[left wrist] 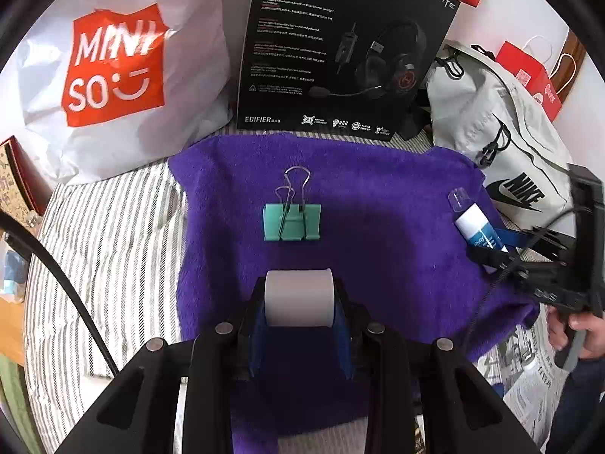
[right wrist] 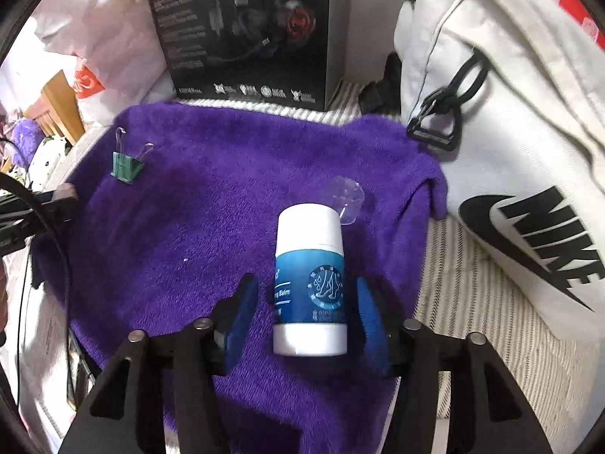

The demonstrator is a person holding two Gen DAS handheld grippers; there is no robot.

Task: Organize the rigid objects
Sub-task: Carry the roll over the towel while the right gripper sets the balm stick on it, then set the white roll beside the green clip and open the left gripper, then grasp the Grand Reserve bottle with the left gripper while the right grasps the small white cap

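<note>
Risk entry: left hand-held gripper [left wrist: 299, 316] clamped on pale grey paper roll [left wrist: 298, 297]; right hand-held gripper [right wrist: 306, 316], blue pads apart around white-and-blue cylindrical balm stick [right wrist: 310, 283], which may roll across purple fleece towel [right wrist: 211, 219] once released.

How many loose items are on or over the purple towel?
3. A green binder clip lies mid-towel; a grey roll is gripped in the left claw; a balm stick lies between the right claw's open pads. More may be hidden.
</note>
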